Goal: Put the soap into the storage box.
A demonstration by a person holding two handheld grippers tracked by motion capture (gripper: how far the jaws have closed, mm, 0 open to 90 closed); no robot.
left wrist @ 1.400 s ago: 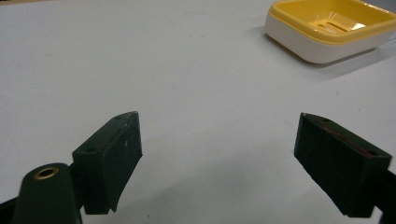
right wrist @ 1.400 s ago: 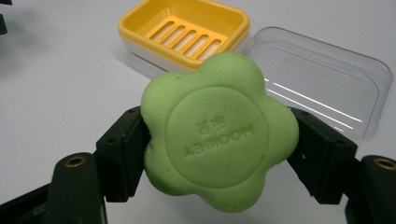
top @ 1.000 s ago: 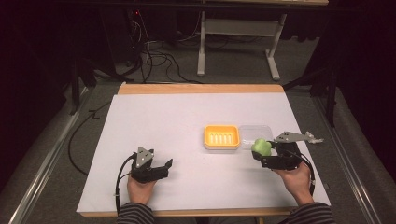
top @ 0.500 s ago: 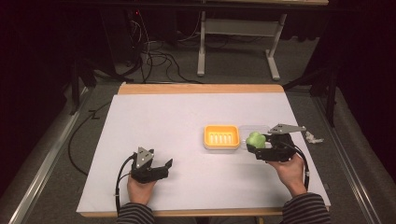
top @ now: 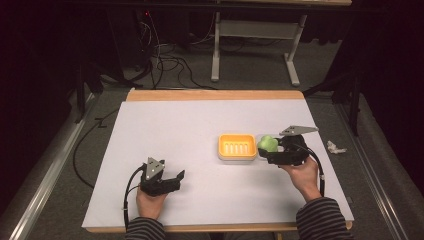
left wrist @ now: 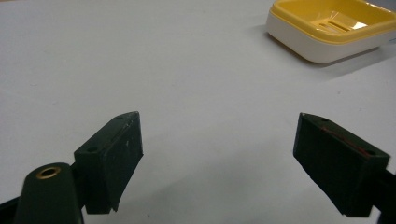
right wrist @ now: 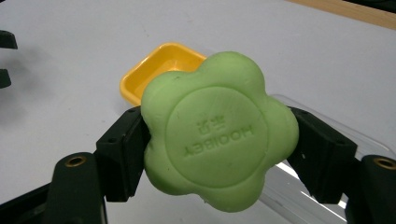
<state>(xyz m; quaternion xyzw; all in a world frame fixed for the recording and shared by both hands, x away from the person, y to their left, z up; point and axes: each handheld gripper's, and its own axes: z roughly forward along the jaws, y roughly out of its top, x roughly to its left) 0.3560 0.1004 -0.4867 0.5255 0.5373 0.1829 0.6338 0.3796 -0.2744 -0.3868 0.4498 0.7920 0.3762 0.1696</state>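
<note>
A green flower-shaped soap [right wrist: 218,130] is clamped between the jaws of my right gripper [right wrist: 219,149]; in the high view the soap [top: 267,143] hangs just right of the yellow soap dish [top: 237,147], with the right gripper [top: 266,150] pointing left toward it. The dish [right wrist: 156,70] shows behind the soap, and a clear plastic lid [right wrist: 299,182] lies beneath it. My left gripper [top: 179,179] rests near the table's front left, open, with bare white table between its jaws [left wrist: 219,154]. The dish [left wrist: 331,28] sits far off to its upper right.
The white table top [top: 190,125] has a wooden far edge [top: 215,95]. A crumpled scrap of paper [top: 335,147] lies on the floor right of the table. Cables and a metal stand leg [top: 216,55] are on the floor beyond it.
My right gripper has carried the green soap leftward and slightly away from the person, closer to the yellow dish. The left gripper has stayed where it was.
</note>
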